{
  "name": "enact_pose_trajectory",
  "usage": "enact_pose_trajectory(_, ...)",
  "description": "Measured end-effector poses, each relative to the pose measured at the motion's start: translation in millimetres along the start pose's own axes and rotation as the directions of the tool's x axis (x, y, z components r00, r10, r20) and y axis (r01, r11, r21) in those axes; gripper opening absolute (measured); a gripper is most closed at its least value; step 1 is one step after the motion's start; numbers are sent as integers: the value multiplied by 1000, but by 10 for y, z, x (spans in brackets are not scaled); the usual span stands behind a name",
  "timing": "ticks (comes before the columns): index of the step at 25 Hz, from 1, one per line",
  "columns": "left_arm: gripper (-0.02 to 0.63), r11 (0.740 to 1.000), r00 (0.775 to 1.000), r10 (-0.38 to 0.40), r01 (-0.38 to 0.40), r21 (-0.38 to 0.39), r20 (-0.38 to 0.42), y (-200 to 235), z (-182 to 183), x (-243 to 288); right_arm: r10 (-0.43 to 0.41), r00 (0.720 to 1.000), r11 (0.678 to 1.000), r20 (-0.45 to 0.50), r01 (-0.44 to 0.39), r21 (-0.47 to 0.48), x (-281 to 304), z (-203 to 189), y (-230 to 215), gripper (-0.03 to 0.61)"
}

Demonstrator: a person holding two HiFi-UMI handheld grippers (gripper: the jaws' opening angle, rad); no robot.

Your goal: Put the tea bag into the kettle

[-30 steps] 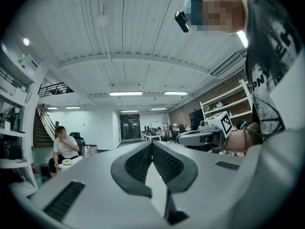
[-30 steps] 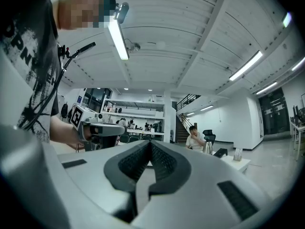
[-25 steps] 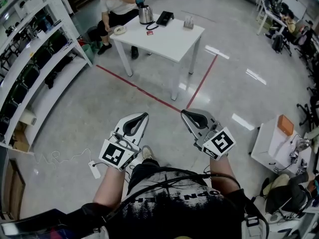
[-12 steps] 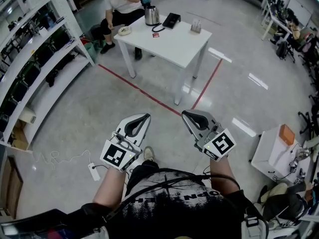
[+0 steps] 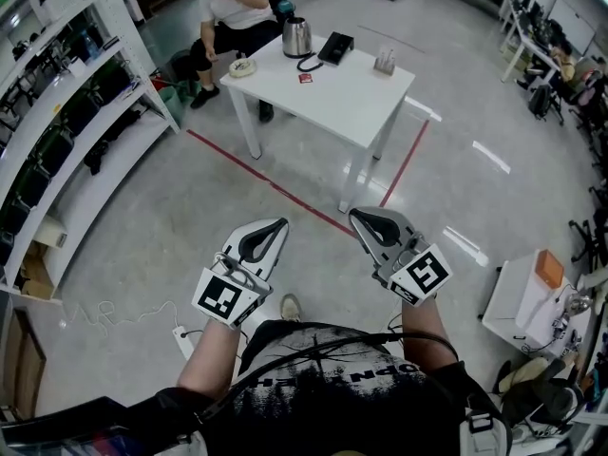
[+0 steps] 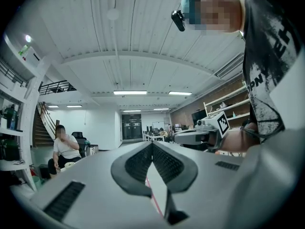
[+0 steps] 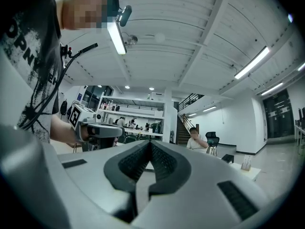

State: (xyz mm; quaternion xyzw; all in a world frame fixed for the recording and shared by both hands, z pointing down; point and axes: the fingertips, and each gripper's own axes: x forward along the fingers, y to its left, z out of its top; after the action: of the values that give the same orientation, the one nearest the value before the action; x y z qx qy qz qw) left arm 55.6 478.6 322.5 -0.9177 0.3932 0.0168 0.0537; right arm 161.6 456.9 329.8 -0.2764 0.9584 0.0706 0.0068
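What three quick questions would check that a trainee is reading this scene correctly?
1. Multiple choice: where does the kettle stand?
A. on the white table, at its far edge near the seated person
B. on a chair
C. on a cardboard box

2. True or false: the left gripper and the right gripper both have their jaws shut with nothing between them.

3. Fill in: the grippers hang short of the table, on the near side of a ___ line on the floor.

Key: 1 A; 2 true; 3 red.
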Motion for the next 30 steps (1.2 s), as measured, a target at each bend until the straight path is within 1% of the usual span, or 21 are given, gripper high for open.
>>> enact_pose_trajectory(3,11,1000,1000,-7,7,6,-13,274,-73,20,-10,1000,1000,0,10,3,225,-6,-68,10)
enact_pose_trajectory(9,11,999,999,-49,48,-19,-15,682,-115,152,-38,999,999,-16,39,8,633,-94,-232,11)
enact_pose_trajectory(12,11,998,998,-56,56,-11,-23,959,-237,128,-59,998,998,-13,59,7,858,-94,-286,11)
enact_pose_trajectory(15,11,997,998,-68,68,-21,-12,1165,-258,115,-78,997,997,-12,78,3,1043,-114,-328,11)
enact_pose_trajectory(18,11,997,997,-80,80,-9,-1,1354,-298,122,-91,996,996,-10,91,0,1205,-138,-365,11)
enact_pose_trajectory(21,11,996,996,-87,87,-21,-3,1484,-325,124,-105,994,994,-26,105,-11,1321,-186,-411,11)
enact_pose_trajectory(23,11,995,996,-92,92,-31,9,1544,-302,114,-108,994,994,-31,107,-18,1401,-195,-418,10)
enact_pose_trajectory(30,11,996,997,-74,75,-53,10,1735,-393,60,-93,995,995,-45,92,-26,1615,-278,-447,11)
